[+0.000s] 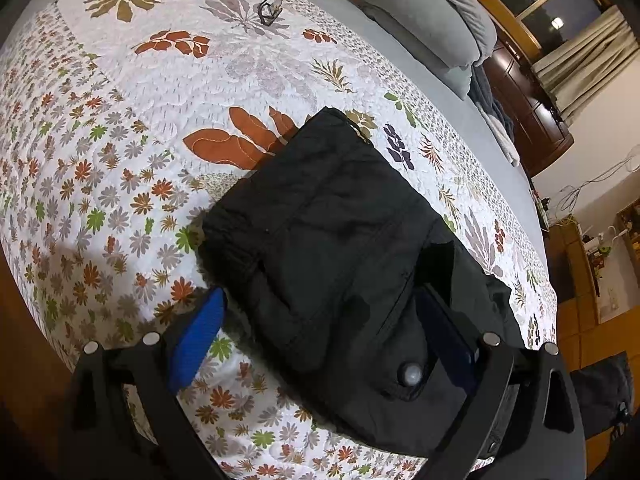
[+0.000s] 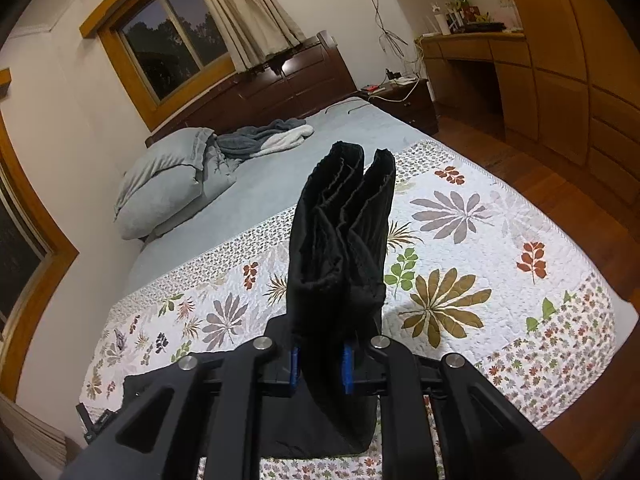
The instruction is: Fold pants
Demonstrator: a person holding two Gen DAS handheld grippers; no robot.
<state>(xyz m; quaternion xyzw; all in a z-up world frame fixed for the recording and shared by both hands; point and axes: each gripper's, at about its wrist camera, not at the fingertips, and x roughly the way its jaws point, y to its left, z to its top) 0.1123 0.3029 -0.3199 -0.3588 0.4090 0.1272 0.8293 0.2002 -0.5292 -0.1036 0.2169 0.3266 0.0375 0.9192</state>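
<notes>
On the quilt (image 1: 120, 120): black pants (image 1: 340, 240) | left gripper (image 1: 324, 332) agape | right gripper (image 2: 320, 364) clamps pant legs (image 2: 344, 240) | risk: bunched legs slipping out.

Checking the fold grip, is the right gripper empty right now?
No, the right gripper is shut on the black pants, bunched between its blue pads.

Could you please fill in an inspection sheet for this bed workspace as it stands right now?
Surface: floral quilt spread over a grey-sheeted bed.
Job's things: black pants lying partly folded on the quilt; their leg ends are raised off it.
Clutter: small dark object on the far quilt; grey pillow; rumpled blanket.
Grippers: left gripper, jaws wide open either side of the pants; right gripper, jaws shut on the pants.
Cables: wires hanging down the wall by the nightstand.
Surroundings: window, curtain, wooden cabinets, wood floor.
</notes>
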